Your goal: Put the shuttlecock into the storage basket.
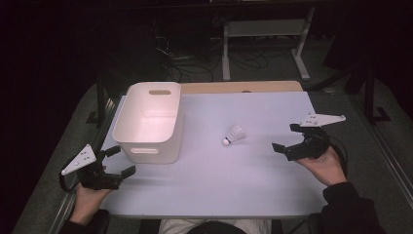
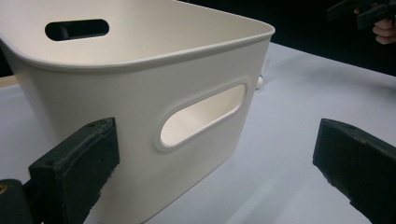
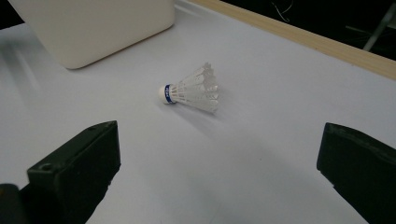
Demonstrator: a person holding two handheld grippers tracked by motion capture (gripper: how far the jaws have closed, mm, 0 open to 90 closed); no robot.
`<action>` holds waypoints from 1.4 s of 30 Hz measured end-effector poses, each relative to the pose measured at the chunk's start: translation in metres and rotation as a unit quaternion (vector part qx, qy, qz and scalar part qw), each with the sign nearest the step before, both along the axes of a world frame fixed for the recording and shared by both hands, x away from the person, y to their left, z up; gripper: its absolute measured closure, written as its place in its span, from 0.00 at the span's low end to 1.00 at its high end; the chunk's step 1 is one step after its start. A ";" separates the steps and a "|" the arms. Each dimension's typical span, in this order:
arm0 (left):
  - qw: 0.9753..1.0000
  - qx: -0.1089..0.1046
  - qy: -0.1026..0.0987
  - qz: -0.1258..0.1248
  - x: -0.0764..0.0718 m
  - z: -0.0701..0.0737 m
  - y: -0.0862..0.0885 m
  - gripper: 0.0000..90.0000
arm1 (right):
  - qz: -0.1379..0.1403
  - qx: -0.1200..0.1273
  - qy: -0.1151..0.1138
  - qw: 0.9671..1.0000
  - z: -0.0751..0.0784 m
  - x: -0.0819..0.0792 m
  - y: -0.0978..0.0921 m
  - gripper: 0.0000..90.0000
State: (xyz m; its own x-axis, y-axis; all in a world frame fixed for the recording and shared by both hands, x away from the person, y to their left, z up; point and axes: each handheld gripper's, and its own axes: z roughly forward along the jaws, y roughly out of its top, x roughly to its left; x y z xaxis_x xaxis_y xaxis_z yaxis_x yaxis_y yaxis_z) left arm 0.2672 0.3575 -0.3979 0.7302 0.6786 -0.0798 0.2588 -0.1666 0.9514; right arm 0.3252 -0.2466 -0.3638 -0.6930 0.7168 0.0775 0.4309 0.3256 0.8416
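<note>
Two tongs: both spread wide, each held in a hand, neither grasping or touching anything.
Writing: blue band around the shuttlecock [image 3: 192, 92] cork carries print too small to read; basket bears no readable label.
Left tongs [image 1: 119, 160]: released, at the bench's [image 1: 253, 175] near-left corner, just beside the basket's near wall with its handle slot, not touching it.
Right tongs [image 1: 285, 137]: released, near the bench's right edge, pointing toward the shuttlecock, well apart from it.
Shuttlecock: white feathers, lying on its side mid-bench, cork toward the near edge.
Basket [image 1: 148, 152]: white plastic, upright, toward the far-left corner.
</note>
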 end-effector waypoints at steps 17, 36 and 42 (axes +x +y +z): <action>1.000 -0.001 0.000 -0.001 0.000 0.000 0.000 0.00 | 0.011 -0.014 0.006 1.000 0.005 0.018 0.010 0.00; 1.000 0.001 0.000 -0.001 0.000 0.000 0.000 0.00 | 0.026 -0.023 0.008 0.999 0.012 0.034 0.020 0.00; 1.000 0.001 0.001 -0.001 0.000 0.000 0.000 0.00 | 0.033 -0.027 0.010 0.999 0.012 0.041 0.027 0.00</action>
